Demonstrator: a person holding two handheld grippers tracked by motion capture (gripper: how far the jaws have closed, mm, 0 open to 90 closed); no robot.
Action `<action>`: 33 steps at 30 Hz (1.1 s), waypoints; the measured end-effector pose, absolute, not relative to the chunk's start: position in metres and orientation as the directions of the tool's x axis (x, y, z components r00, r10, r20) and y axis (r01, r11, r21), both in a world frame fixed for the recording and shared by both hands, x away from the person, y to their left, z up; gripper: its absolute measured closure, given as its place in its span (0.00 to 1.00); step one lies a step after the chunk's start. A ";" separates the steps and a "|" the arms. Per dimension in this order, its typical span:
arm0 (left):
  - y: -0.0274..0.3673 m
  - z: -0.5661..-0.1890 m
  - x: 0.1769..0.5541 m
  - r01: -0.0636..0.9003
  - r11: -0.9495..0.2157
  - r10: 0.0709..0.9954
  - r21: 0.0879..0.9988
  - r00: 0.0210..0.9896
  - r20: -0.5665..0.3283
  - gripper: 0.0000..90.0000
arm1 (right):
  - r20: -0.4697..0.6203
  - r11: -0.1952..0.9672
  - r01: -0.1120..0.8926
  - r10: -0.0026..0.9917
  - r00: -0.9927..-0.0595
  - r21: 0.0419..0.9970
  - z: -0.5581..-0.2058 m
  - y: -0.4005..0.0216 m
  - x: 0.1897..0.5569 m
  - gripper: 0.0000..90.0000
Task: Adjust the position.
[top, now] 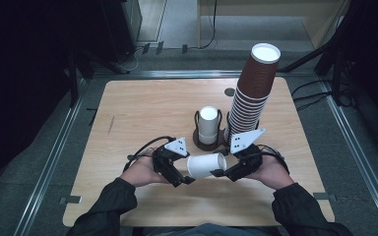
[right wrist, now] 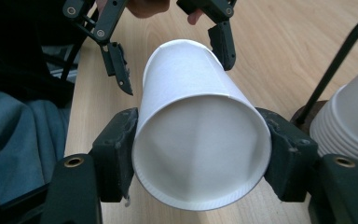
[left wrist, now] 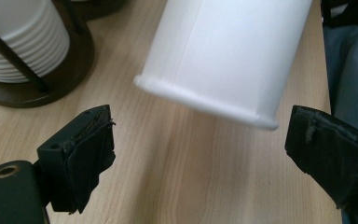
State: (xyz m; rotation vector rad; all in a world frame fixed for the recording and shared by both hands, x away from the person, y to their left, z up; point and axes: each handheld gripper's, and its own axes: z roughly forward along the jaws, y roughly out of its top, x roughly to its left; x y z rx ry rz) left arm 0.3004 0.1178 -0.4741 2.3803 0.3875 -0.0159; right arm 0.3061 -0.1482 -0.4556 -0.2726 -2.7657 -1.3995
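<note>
White paper cup (top: pixel 205 165) lies sideways above the wooden surface (top: pixel 142 113), clamped near its mouth by the right claw (top: pixel 218 173). Just beside its closed end, the left claw (top: pixel 189 180) gapes wide, pads (left wrist: pixel 89 154) apart from the cup's base rim (contact cannot be ruled out in the high view). Behind stand a dark holder (top: pixel 208 141) with white cups (top: pixel 208 123) and a tall brown-sleeved stack (top: pixel 250 93), whose foot is hidden by the right claw's grey plate.
</note>
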 end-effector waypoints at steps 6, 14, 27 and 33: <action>0.123 -0.471 0.299 0.304 -0.613 0.279 0.729 0.947 -0.160 0.09 | 0.129 0.504 0.190 0.153 -0.980 0.843 -0.452 -0.157 0.307 0.39; 0.120 -0.468 0.298 0.302 -0.556 0.255 0.774 0.949 -0.187 0.09 | 0.178 0.411 0.219 0.134 -0.975 0.885 -0.451 -0.155 0.306 0.39; 0.124 -0.461 0.297 0.312 -0.439 0.222 0.843 0.946 -0.235 0.24 | 0.265 0.296 0.281 0.094 -0.960 0.913 -0.455 -0.144 0.307 0.39; 0.124 -0.460 0.301 0.325 -0.469 0.186 0.821 0.945 -0.268 0.31 | 0.276 0.304 0.290 0.088 -0.957 0.908 -0.454 -0.145 0.308 0.39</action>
